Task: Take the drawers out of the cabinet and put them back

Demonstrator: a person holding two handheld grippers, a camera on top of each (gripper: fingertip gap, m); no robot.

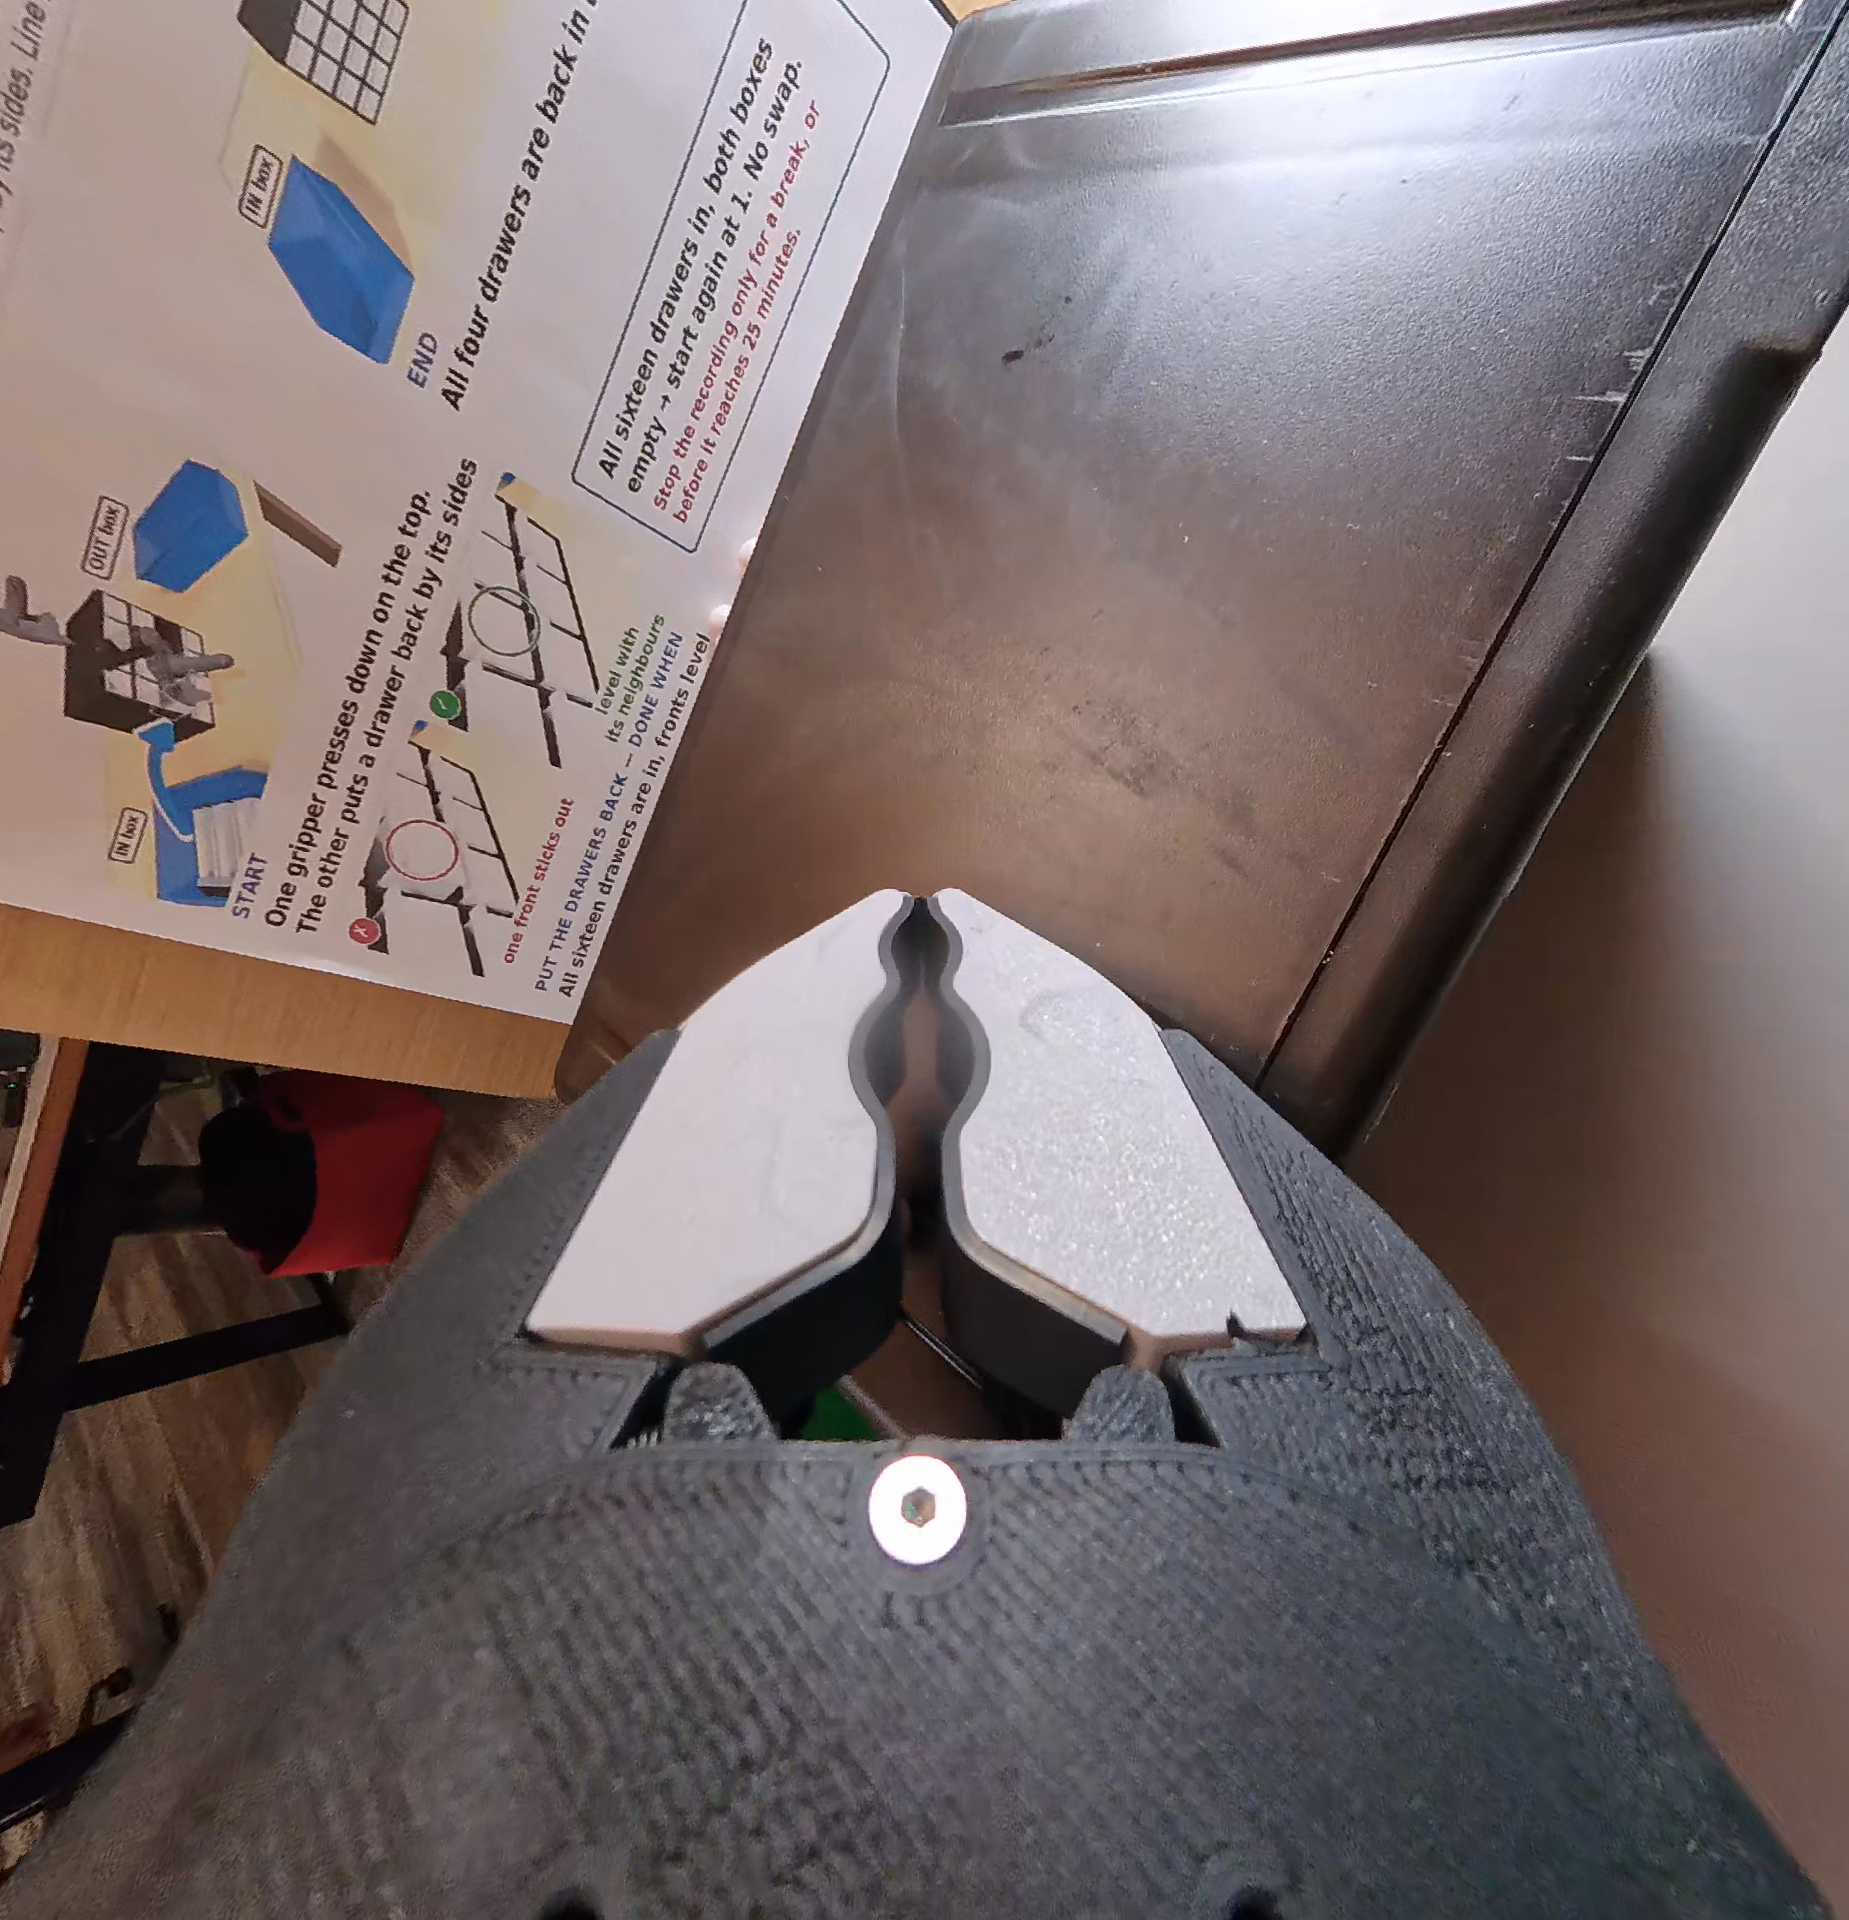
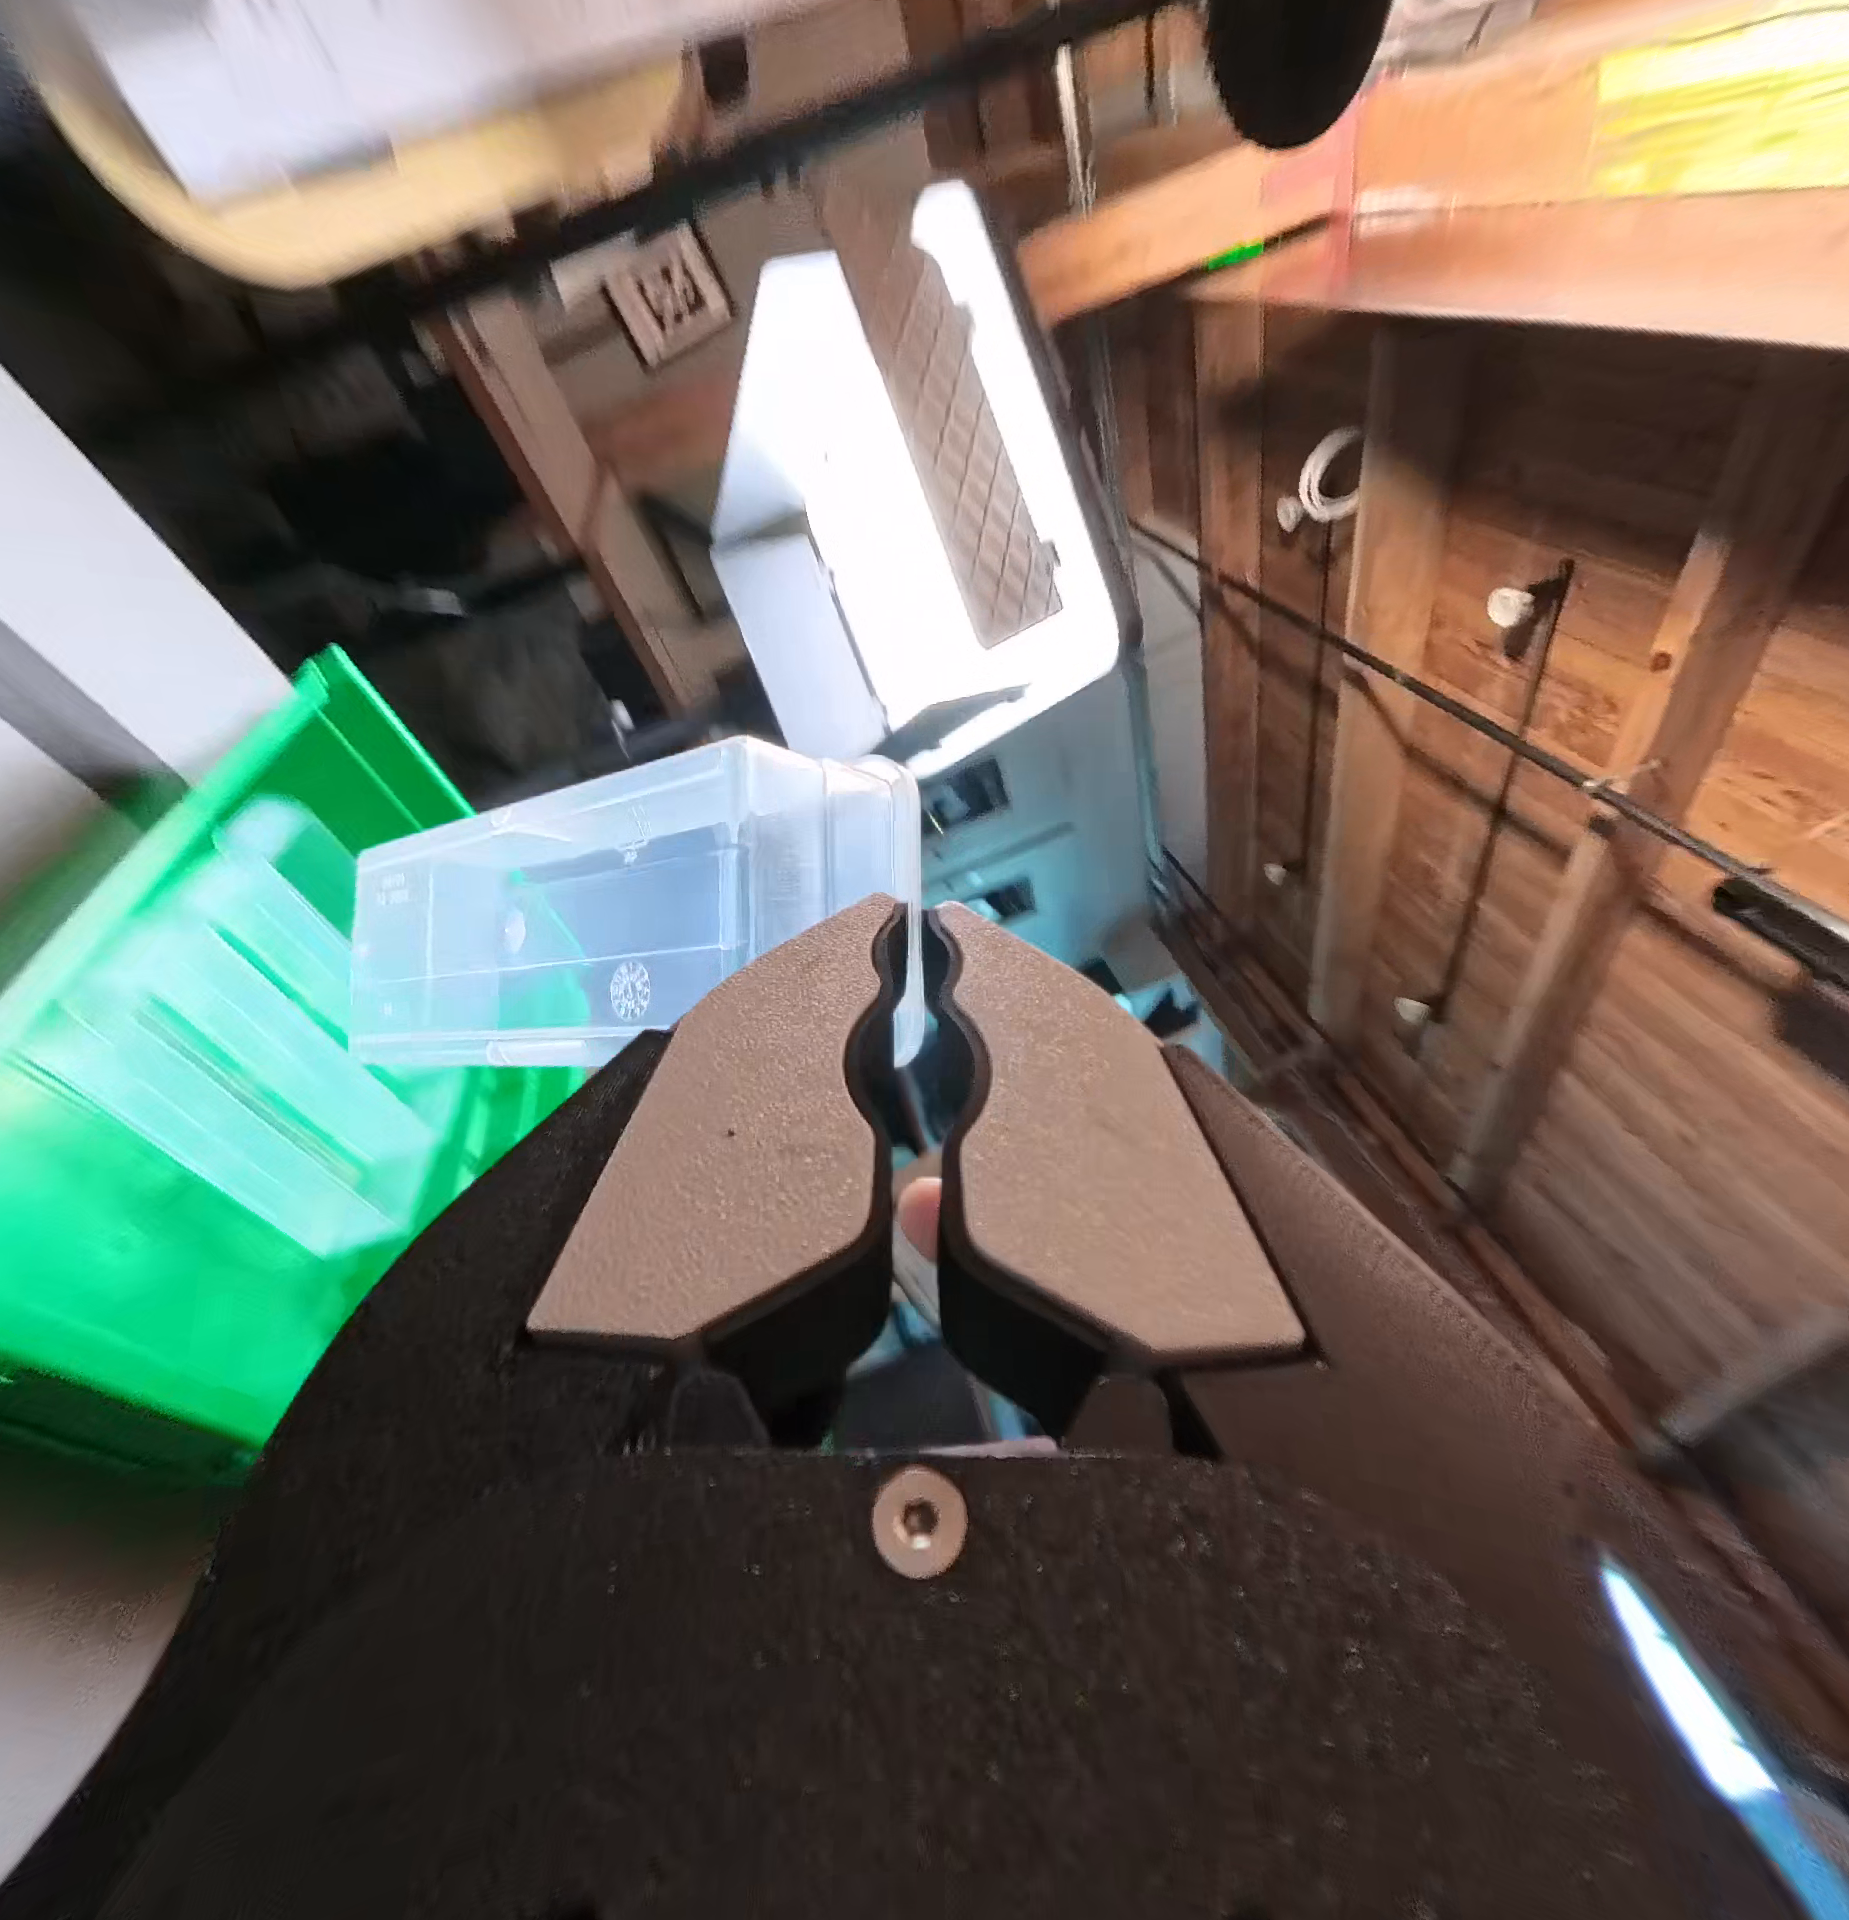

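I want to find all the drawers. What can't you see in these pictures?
- Cabinet front, left wrist view: only its dark top shows, so its slots are hidden.
- Green bin, right wrist view: motion blur smears the clear drawers inside; no counting them.
- Held drawer: the right gripper covers its front lip.
- Left gripper: shut, nothing seen between the fingers.

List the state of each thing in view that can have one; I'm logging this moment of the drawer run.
left gripper: shut, empty, over the cabinet's top.
cabinet: dark top in view; its front is out of view.
right gripper: shut on the clear drawer's front lip.
clear drawer: out of the cabinet, held in the air, empty.
green bin: open, several clear drawers inside.
instruction sheet: lying flat beside the cabinet.
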